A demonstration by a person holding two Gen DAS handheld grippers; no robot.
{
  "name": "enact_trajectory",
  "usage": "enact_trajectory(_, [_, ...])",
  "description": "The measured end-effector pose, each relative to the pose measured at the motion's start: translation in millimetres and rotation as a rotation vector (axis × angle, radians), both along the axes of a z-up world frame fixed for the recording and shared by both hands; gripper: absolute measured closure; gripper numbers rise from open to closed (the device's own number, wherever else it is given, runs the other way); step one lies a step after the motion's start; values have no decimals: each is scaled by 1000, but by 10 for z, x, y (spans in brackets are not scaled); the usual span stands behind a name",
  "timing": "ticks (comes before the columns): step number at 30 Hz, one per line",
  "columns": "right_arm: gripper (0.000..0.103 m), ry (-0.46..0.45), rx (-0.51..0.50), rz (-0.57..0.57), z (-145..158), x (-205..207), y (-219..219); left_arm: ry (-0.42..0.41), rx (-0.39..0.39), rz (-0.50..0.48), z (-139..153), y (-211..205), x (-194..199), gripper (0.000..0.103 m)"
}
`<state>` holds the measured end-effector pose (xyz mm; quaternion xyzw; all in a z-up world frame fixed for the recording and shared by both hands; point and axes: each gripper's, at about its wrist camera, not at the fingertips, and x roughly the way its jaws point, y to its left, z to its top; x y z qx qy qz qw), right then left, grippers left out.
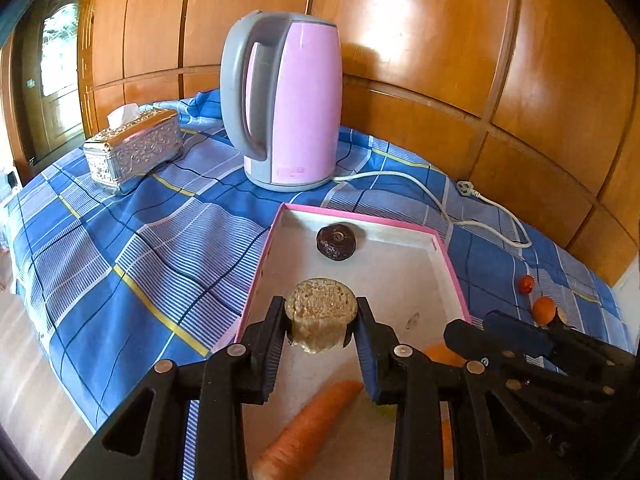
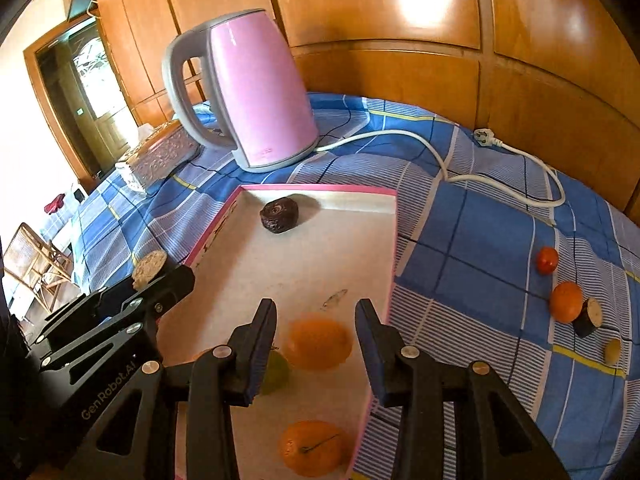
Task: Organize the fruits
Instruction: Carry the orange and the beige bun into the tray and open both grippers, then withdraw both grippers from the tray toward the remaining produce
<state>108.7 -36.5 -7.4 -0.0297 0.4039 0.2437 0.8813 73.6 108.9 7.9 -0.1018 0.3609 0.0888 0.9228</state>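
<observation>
My left gripper (image 1: 320, 322) is shut on a beige, rough round chunk (image 1: 320, 314) and holds it above the pink-rimmed white tray (image 1: 420, 276). A dark wrinkled fruit (image 1: 337, 242) lies at the tray's far end, a carrot (image 1: 304, 432) near me. My right gripper (image 2: 316, 320) is open and empty over the tray (image 2: 280, 256), above an orange (image 2: 318, 344); a green fruit (image 2: 276, 372) and a second orange (image 2: 312, 448) lie nearer. The left gripper with its chunk (image 2: 149, 268) shows at the left.
A pink kettle (image 1: 288, 100) with white cord (image 1: 440, 200) stands behind the tray, a silver tissue box (image 1: 132, 148) to its left. On the blue checked cloth to the right lie a small red fruit (image 2: 547, 260), an orange (image 2: 566, 301), a dark cut piece (image 2: 587, 317) and a yellow piece (image 2: 612, 352).
</observation>
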Motion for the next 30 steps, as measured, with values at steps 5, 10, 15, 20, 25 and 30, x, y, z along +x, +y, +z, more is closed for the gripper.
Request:
enact_trajectory(5, [61, -9, 3, 5, 7, -64, 13, -6, -1, -2, 17, -23, -22, 69])
enact_trajectory(10, [61, -16, 21, -20, 39, -148, -59, 3, 2, -9, 13, -70, -51, 69])
enact_trajectory(15, [61, -35, 8, -50, 45, -240, -131, 6, -20, -16, 15, -114, -97, 64])
enact_trajectory(20, [61, -51, -4, -93, 53, -323, -245, -9, -7, -32, 60, -184, -149, 64])
enact_trajectory(25, [61, -63, 5, -124, 68, -390, -365, -16, 5, -49, 84, -268, -198, 64])
enact_trajectory(30, [61, -73, 10, -155, 75, -438, -476, -18, 14, -75, 96, -370, -234, 64])
